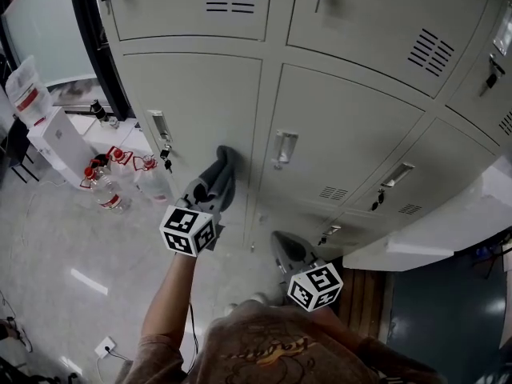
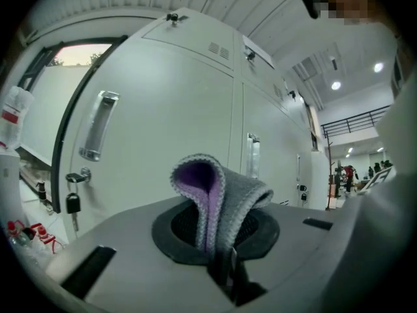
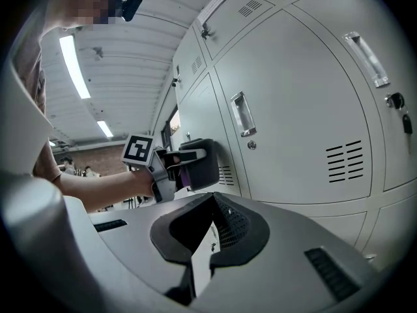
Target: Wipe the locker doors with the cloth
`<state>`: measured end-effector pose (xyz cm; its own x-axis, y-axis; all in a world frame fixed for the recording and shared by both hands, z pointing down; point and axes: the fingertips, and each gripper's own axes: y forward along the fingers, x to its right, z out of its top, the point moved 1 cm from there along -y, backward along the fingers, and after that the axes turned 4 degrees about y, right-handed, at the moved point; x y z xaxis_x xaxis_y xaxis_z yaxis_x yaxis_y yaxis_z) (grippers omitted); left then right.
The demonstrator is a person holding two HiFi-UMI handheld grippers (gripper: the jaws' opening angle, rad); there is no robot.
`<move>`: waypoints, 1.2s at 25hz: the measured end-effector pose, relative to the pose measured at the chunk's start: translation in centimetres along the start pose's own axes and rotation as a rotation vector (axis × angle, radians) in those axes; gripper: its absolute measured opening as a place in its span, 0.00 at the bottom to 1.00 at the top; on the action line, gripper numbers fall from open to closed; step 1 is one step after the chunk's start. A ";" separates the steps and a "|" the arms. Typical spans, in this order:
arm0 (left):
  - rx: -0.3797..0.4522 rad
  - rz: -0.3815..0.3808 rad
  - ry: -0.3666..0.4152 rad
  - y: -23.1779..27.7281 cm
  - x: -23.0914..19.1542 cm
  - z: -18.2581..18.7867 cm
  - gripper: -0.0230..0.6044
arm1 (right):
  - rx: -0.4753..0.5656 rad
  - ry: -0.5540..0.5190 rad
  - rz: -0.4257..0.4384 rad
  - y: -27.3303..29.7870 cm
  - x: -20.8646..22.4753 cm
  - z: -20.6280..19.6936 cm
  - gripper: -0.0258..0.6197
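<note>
A folded grey cloth with a purple inner face is pinched in my left gripper, which is shut on it. The cloth is pressed against a grey locker door, near its right edge and below the level of its handle. In the right gripper view the left gripper holds the cloth flat against the door. My right gripper hangs lower and to the right, close to the bottom lockers. Its jaws are shut with nothing between them.
A key with a fob hangs from the lock left of the cloth. Plastic bottles and a white box stand on the floor at the left. A white ledge juts out at the right. A floor socket lies near my feet.
</note>
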<state>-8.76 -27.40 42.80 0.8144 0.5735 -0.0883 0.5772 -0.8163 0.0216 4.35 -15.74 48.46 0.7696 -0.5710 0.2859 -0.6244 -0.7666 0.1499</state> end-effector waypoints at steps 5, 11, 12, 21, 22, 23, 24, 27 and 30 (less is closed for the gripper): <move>-0.020 0.105 -0.015 -3.1 -3.7 -1.5 0.10 | -0.011 -0.001 0.018 0.7 -0.4 -0.2 0.04; -0.062 0.257 -0.025 -6.5 -8.8 -4.2 0.10 | -0.023 -0.005 0.040 1.5 -0.9 -0.4 0.04; -0.071 0.284 -0.028 -6.9 -9.8 -4.7 0.10 | -0.025 -0.007 0.043 1.6 -1.0 -0.5 0.04; -0.079 0.439 -0.060 -9.2 -17.2 -6.9 0.10 | -0.030 -0.015 0.024 1.5 -0.6 -0.3 0.04; -0.081 0.455 -0.070 -9.4 -17.9 -7.3 0.10 | -0.030 -0.015 0.017 1.4 -0.4 -0.2 0.04; -0.081 0.475 -0.084 -9.6 -18.7 -7.6 0.10 | -0.029 -0.015 0.011 1.3 -0.2 -0.1 0.04; -0.080 0.496 -0.100 -9.9 -19.4 -7.9 0.10 | -0.028 -0.015 0.004 1.2 0.0 -0.1 0.04; -0.076 0.528 -0.125 -10.1 -20.7 -8.2 0.10 | -0.027 -0.014 -0.016 0.9 0.5 -0.1 0.04; -0.077 0.515 -0.124 -9.3 -20.9 -8.3 0.10 | -0.025 -0.014 -0.029 0.7 0.8 0.0 0.04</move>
<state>-30.62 -31.24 52.74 0.9829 0.0836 -0.1640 0.1111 -0.9798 0.1662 4.52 -16.74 48.82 0.7893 -0.5525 0.2679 -0.6046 -0.7755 0.1817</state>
